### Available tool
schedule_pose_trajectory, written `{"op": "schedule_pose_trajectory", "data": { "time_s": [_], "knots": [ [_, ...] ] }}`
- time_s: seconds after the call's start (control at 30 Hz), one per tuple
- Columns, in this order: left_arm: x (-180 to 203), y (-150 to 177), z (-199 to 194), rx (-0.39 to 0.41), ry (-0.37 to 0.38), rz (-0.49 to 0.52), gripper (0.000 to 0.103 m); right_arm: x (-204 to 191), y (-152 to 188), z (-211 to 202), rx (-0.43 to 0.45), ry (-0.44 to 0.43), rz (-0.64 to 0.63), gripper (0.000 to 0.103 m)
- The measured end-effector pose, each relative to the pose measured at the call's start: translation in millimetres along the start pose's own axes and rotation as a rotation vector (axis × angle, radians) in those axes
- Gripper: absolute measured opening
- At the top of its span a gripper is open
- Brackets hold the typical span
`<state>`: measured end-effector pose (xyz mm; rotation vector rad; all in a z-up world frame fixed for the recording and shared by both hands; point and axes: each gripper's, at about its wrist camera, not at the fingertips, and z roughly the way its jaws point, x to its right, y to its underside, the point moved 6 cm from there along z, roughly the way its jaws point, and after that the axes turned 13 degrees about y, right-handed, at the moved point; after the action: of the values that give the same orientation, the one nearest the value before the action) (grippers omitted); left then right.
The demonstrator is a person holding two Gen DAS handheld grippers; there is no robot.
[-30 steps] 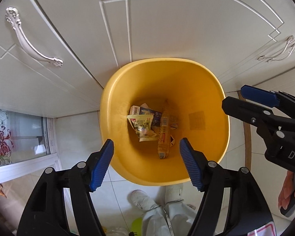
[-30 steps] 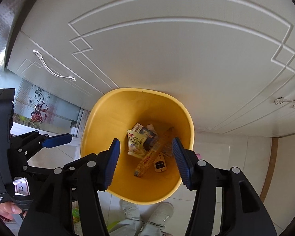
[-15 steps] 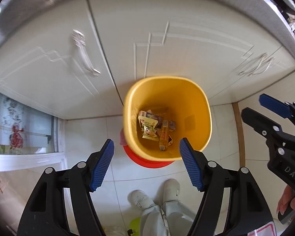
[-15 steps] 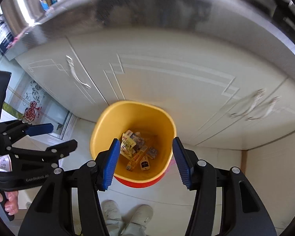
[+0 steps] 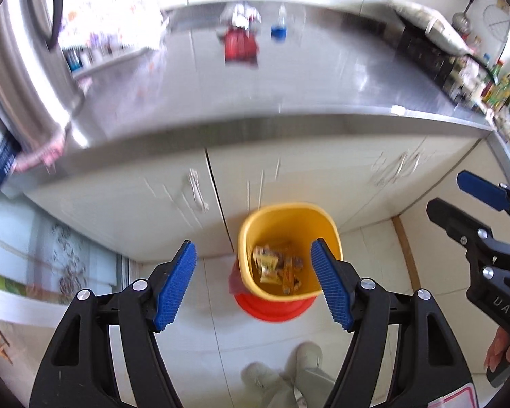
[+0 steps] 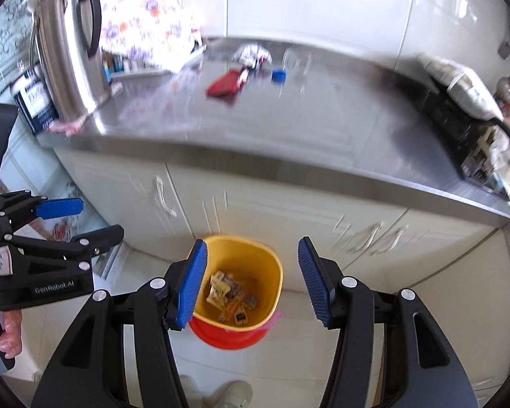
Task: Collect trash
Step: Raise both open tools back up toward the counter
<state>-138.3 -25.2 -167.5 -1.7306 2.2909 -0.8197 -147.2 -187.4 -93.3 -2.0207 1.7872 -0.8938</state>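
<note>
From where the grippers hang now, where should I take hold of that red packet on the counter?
Hedged, since it is blurred: the red packet lies flat on the steel counter, so bring the open right hand-held gripper down from above and pinch its near edge.

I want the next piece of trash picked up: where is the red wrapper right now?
The red wrapper lies on the steel countertop, toward its back in both views, between a crumpled wrapper and a blue cap.

A steel kettle (image 6: 69, 51) stands on the counter (image 6: 289, 129) beside a floral cloth (image 6: 146, 17).
</note>
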Motion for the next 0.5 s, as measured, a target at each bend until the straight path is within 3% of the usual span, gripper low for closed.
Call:
{"op": "schedule_pose_trajectory", "data": {
  "time_s": [0.23,0.5],
  "knots": [
    [-3,-36,-21,0.066,-0.002,0.042,0.071,7,-36,-17,0.066,0.033,0.018,0.058],
    [-7,-85,-3,0.081,-0.016,0.060,0.071,19,-76,13,0.089,0.025,0.024,0.059]
  ]
}}
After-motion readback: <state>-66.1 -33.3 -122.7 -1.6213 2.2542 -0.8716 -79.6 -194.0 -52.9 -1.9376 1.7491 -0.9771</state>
